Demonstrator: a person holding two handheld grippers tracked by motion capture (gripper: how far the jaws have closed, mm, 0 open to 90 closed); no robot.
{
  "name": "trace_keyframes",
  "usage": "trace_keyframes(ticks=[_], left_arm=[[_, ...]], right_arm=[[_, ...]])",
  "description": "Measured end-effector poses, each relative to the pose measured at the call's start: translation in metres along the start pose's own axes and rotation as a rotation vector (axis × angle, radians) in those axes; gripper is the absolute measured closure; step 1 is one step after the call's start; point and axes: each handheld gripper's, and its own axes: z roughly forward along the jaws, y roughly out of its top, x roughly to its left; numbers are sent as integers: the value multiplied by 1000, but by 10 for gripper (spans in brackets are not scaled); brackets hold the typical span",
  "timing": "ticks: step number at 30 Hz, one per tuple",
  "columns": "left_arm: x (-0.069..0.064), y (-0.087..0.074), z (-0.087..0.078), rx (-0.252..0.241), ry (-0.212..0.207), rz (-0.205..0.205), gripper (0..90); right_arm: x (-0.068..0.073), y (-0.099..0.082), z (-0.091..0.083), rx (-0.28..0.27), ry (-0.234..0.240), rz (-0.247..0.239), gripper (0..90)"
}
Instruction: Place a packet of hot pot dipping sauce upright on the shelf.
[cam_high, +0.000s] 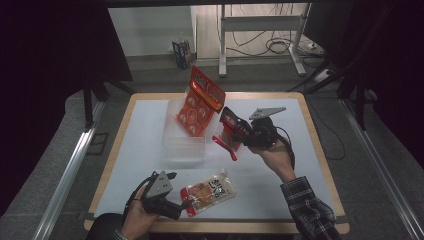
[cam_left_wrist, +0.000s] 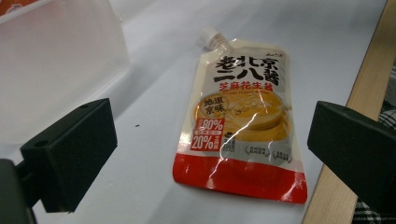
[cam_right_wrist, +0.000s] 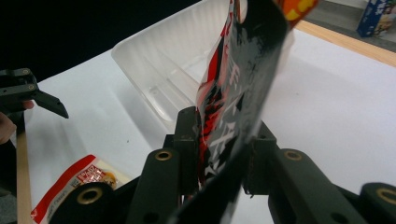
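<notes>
My right gripper is shut on a black and red pouch, held above the table just right of the clear plastic tray. In the right gripper view the black and red pouch stands upright, pinched between the jaws, with the tray behind it. An orange pack leans up out of the tray's far end. My left gripper is open near the front edge, its jaws wide on either side of a yellow sauce pouch with a white spout and a red bottom band. That sauce pouch lies flat on the table.
The white table top has a wooden rim; its front edge runs close to the right of the sauce pouch. Beyond the table stand a desk frame with cables and a small box on the floor.
</notes>
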Motion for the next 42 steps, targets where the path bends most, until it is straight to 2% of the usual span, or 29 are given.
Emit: trace_keyframes(ticks=[10,19,28,42], left_arm=[[5,-4,-6,-20,9,-46,15],[5,-4,-5,-13,10,-34,13],[5,-5,-5,-11,6,-32,13],[5,-5,-5,-6,11,-31,11]], right_arm=[[3,11,21,13,39,-30,707],[4,21,38,-4,56,-41,707],[3,34,58,-51,71,-53,708],[4,51,87,-82,70,-86,708]])
